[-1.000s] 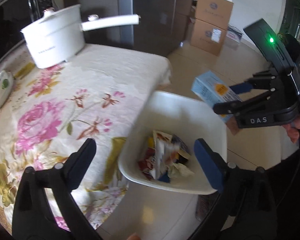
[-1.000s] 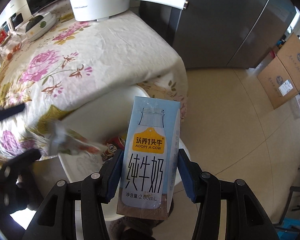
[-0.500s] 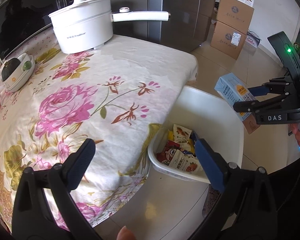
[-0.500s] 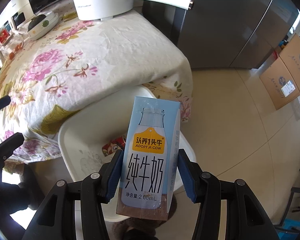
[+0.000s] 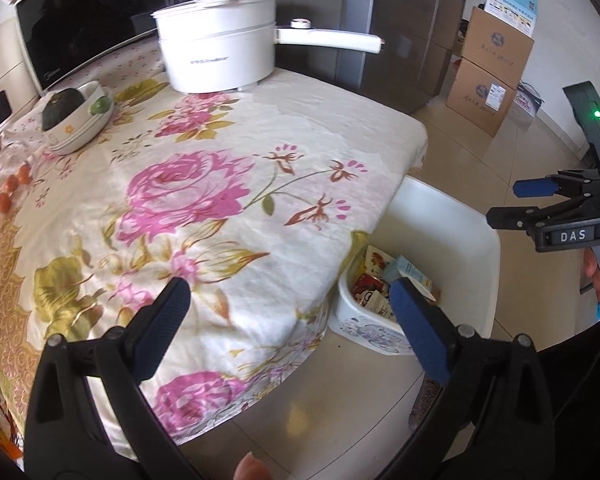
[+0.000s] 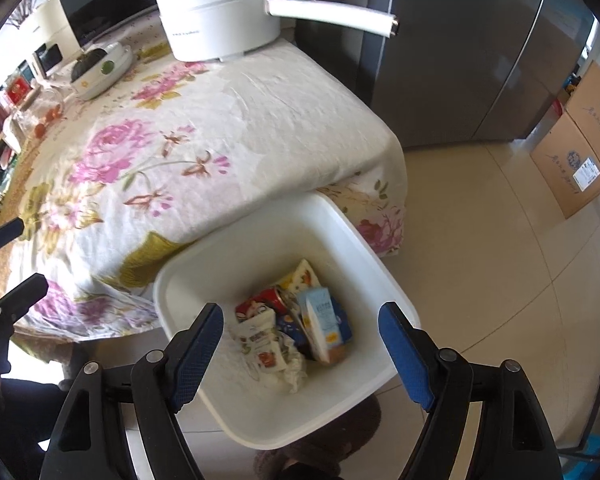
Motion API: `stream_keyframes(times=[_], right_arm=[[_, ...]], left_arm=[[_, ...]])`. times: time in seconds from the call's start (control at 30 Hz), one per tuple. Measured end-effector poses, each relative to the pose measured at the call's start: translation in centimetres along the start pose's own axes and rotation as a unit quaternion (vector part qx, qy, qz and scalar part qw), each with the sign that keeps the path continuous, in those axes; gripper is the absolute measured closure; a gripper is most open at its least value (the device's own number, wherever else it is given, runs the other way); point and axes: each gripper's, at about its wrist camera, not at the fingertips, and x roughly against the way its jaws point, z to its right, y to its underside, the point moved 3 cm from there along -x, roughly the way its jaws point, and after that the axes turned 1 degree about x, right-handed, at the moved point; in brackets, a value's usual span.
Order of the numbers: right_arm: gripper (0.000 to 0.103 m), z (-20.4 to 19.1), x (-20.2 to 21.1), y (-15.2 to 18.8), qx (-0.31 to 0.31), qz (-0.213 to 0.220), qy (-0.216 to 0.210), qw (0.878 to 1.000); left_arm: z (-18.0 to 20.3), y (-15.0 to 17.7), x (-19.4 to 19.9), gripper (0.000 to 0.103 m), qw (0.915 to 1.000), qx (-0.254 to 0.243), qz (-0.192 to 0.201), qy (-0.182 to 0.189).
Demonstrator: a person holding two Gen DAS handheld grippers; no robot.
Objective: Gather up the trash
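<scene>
Trash sits in the white bin (image 6: pixel 364 240) on the floor, tucked against the corner of the table (image 6: pixel 260 112) with its flowered cloth. A light blue milk carton (image 6: pixel 326 330) lies tilted on a heap of snack wrappers (image 6: pixel 268 340) at the bottom, its long axis running roughly from the table side toward the camera in the right wrist view. The right gripper (image 6: pixel 300 344) hangs directly above the bin, jaws spread wide and holding nothing, so the carton lies straight below it. The left gripper (image 5: pixel 288 320) hovers over the table's near edge, jaws also wide apart and empty, with the bin off to its right side.

On the part of the tabletop that shows I see no loose wrappers or cartons; only a white pot (image 5: pixel 220 52) with a long handle, a bowl (image 5: pixel 80 116) holding a dark squash, and a few small tomatoes (image 5: pixel 14 188) at the far left edge. Judging from that, the collecting looks close to finished. If anything more remains on the table, the left gripper is the nearer one, already over the cloth, while the right would have to swing back across the bin rim
</scene>
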Motion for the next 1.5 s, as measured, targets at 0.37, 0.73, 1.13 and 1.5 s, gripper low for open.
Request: stream_keyframes(times=[0.37,0.73,1.13,1.5], right_arm=[[0.009,-5.7,6.3,0.6,0.017,0.111,0.014,0.994],[0.000,-11.4,10.3,0.9,0.047,0.212,0.034,0.976],[0.000,-13.3,10.9,0.3,0.051,0.243,0.046,0.968],[0.000,-12.9,12.2,0.4,0.041,0.274,0.037,0.960]], left_arm=[[-5.0,2.9,5.9,0.000,0.9905,0.089,0.032,-0.100],[-8.1,6.0,10.3,0.000,0.9633,0.151,0.109,-0.194],[-8.0,5.6,10.9,0.000,0.9639,0.158,0.132,-0.169],[-7.2,5.3,11.6,0.000,0.9631,0.148,0.153,-0.165]])
